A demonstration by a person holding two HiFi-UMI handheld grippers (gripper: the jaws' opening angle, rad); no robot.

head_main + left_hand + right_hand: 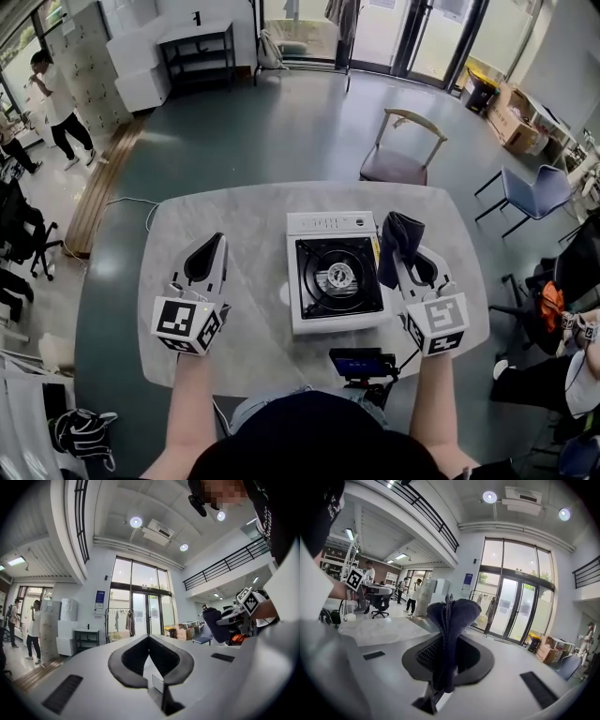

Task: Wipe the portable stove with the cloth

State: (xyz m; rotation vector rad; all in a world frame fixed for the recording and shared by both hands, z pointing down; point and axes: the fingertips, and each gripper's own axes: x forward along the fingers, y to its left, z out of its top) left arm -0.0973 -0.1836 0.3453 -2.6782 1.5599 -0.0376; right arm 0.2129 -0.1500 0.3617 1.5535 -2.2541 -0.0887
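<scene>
Right gripper (446, 634): fingers (425, 654) pinch the dark cloth (454, 613), bunched beyond their tips.

A wooden chair (395, 166) stands beyond the grey table (230, 211)

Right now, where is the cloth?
In the head view the cloth is on the right, pinched in the tongs of the right gripper, just beside the right rear corner of the portable stove.
</scene>
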